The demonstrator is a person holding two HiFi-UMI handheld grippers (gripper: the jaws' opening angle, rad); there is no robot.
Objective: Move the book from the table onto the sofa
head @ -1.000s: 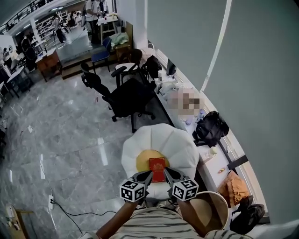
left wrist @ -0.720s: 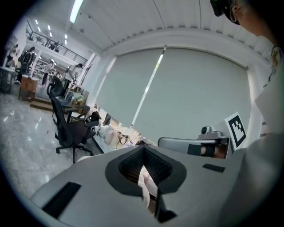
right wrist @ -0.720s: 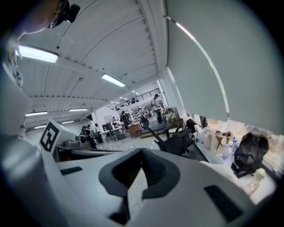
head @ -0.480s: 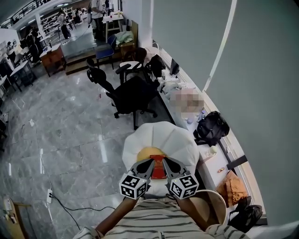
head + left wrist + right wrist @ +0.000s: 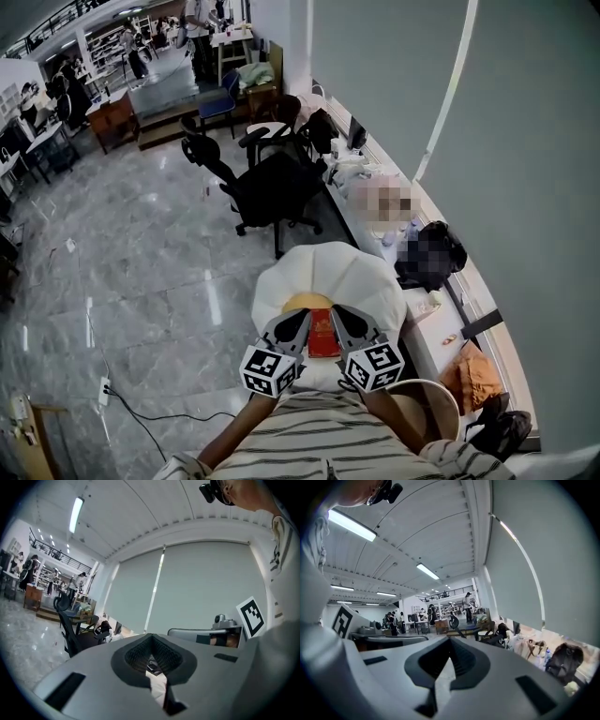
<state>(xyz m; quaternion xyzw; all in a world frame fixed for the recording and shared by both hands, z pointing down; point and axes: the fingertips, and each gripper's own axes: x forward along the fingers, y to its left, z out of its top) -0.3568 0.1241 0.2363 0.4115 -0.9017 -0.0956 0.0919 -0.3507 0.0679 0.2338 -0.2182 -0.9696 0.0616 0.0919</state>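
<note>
A red book lies flat on the yellow middle of a white, egg-shaped cushion seat. In the head view both grippers hang above it, close to the person's striped shirt. My left gripper stands over the book's left edge and my right gripper over its right edge. Neither touches the book. The left gripper view shows my left gripper pointing level with its dark pads together and nothing between them. My right gripper is likewise shut and empty. The fingers hide the book's side edges.
A black office chair stands just beyond the cushion seat. A long white desk with bags and clutter runs along the blinds at the right. A round wicker tub sits at the lower right. A cable crosses the marble floor.
Both grippers have risen toward the head camera and rolled a little, still shut. The red book has stayed on the cushion seat.
</note>
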